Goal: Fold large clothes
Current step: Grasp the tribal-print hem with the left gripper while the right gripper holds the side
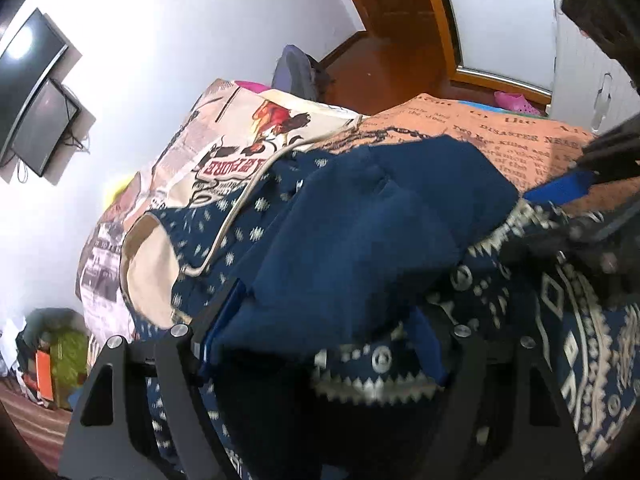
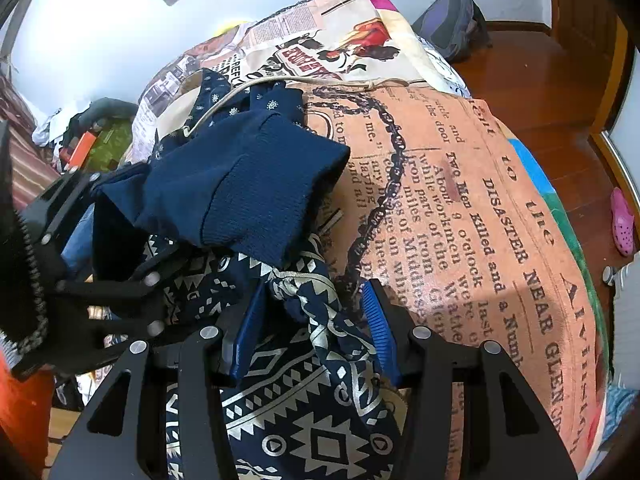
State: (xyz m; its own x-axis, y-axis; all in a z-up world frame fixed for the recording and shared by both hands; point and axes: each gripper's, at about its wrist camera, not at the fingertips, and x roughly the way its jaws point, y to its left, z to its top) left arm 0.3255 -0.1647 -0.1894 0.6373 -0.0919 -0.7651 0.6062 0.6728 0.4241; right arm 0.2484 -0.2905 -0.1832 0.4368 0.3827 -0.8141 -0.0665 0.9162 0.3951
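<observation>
A large navy hoodie with white geometric print (image 2: pixel 320 420) and a cream drawstring lies bunched on the bed. Its plain navy ribbed cuff and hem (image 2: pixel 256 196) are folded over the top; this also shows in the left wrist view (image 1: pixel 360 232). My left gripper (image 1: pixel 320 320) has its blue pads either side of the navy fabric, which drapes over and hides the tips. It also appears in the right wrist view (image 2: pixel 116 240). My right gripper (image 2: pixel 310 320) stands open with a bunch of printed fabric between its fingers. It shows at the right edge of the left wrist view (image 1: pixel 580 188).
The bed (image 2: pixel 500 200) has a newspaper-print cover in orange and cream. A purple backpack (image 2: pixel 452 20) and a pink shoe (image 2: pixel 624 220) lie on the wooden floor (image 2: pixel 560 100). Monitors (image 1: pixel 36 92) hang on the white wall. Cluttered items (image 2: pixel 92 140) sit beside the bed.
</observation>
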